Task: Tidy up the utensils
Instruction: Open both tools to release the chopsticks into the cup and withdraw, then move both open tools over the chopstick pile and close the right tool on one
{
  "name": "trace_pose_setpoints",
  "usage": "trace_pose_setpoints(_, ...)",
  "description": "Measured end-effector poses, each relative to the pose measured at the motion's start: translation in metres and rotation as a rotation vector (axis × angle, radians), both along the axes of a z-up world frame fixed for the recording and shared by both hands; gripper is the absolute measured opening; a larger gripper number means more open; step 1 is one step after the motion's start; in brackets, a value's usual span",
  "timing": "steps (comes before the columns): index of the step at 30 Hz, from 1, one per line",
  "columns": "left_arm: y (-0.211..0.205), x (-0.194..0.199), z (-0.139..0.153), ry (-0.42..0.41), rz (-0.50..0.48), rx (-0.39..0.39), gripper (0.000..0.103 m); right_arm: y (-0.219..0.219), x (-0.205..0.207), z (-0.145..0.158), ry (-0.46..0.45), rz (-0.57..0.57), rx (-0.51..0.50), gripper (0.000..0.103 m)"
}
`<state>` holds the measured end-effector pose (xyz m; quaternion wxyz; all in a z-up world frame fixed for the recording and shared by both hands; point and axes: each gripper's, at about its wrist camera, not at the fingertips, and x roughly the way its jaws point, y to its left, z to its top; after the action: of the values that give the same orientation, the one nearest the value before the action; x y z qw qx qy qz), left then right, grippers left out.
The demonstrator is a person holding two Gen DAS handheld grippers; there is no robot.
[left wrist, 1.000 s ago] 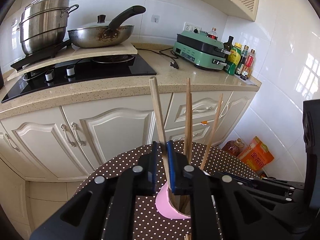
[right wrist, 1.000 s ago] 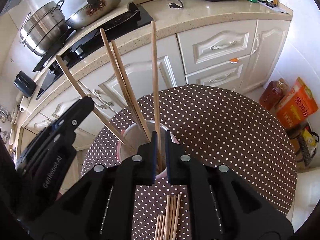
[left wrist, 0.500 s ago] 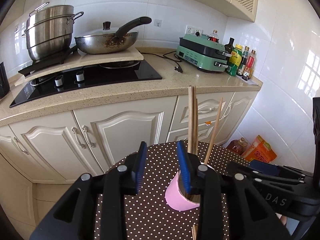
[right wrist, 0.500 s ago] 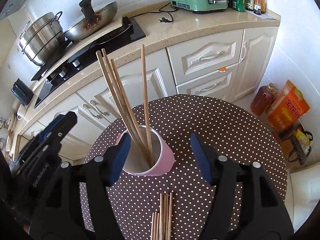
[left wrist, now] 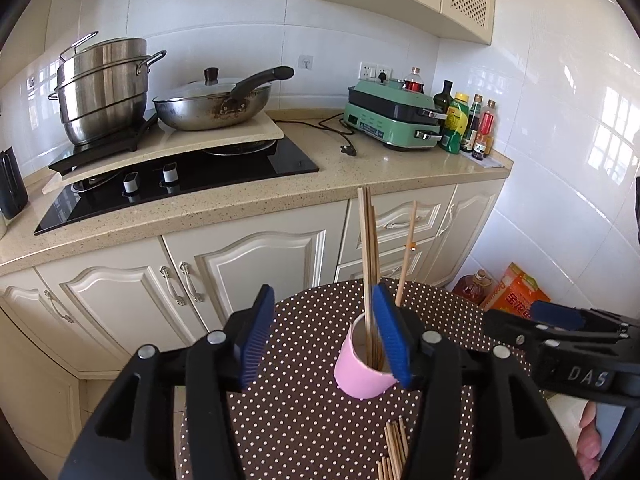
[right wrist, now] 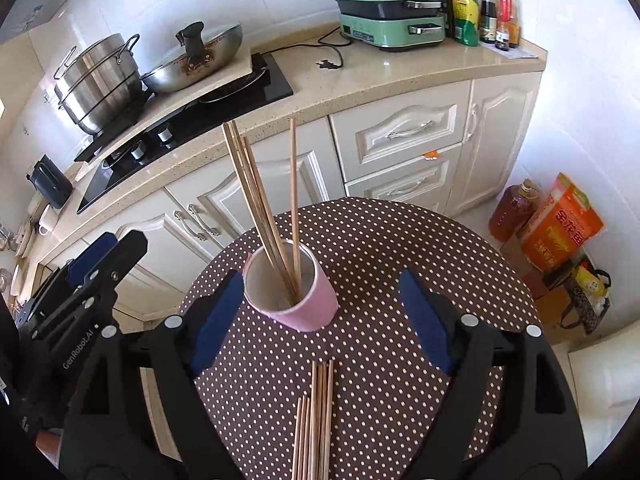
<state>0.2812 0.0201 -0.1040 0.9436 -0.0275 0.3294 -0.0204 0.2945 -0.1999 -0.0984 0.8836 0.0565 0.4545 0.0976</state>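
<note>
A pink cup [right wrist: 308, 304] stands on the round brown dotted table [right wrist: 400, 248] and holds several upright wooden chopsticks [right wrist: 256, 200]. It also shows in the left wrist view [left wrist: 360, 376] with the chopsticks [left wrist: 368, 256]. A bundle of loose chopsticks [right wrist: 316, 420] lies flat on the table in front of the cup, also seen in the left wrist view [left wrist: 394, 452]. My left gripper [left wrist: 324, 344] is open and empty, above the table left of the cup. My right gripper [right wrist: 320, 320] is open and empty, just behind the cup and above the loose bundle.
A kitchen counter [left wrist: 240, 200] with a black hob [left wrist: 180, 176], steel pot [left wrist: 104, 88], pan [left wrist: 216, 104] and green appliance [left wrist: 392, 120] stands behind the table. An oil bottle [right wrist: 516, 208] and orange box [right wrist: 560, 224] sit on the floor at the right.
Both grippers were shut on chopsticks standing in the cup, then opened and let them go. Both have drawn back and up from the cup.
</note>
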Motion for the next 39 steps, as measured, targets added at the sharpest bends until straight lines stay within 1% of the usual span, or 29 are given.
trace_pose_setpoints(5,0.004,-0.02,-0.007,0.035,-0.008,0.024,0.054,-0.009,-0.018,-0.005,0.025,-0.009,-0.015,0.082)
trace_pose_setpoints(10,0.006,-0.041,-0.025,0.097,-0.009,0.035,0.056,-0.02,-0.036,-0.022,0.082,-0.038,-0.024,0.082)
trace_pose_setpoints(16,0.007,-0.058,-0.047,0.16,-0.01,0.053,0.056,-0.027,-0.055,-0.053,0.172,-0.052,-0.069,0.082)
trace_pose_setpoints(20,0.01,-0.067,-0.064,0.213,-0.007,0.05,0.056,-0.028,-0.068,-0.077,0.231,-0.048,-0.098,0.082)
trace_pose_setpoints(27,0.013,-0.081,-0.097,0.306,-0.017,0.06,0.056,-0.026,-0.085,-0.116,0.333,-0.04,-0.126,0.082)
trace_pose_setpoints(31,0.014,-0.09,-0.117,0.352,-0.027,0.082,0.056,-0.023,-0.093,-0.136,0.382,-0.036,-0.139,0.082)
trace_pose_setpoints(35,0.02,-0.098,-0.134,0.398,-0.025,0.06,0.056,-0.018,-0.1,-0.153,0.415,-0.033,-0.158,0.082)
trace_pose_setpoints(39,0.02,-0.104,-0.147,0.433,-0.027,0.067,0.056,-0.008,-0.106,-0.171,0.451,-0.015,-0.176,0.082)
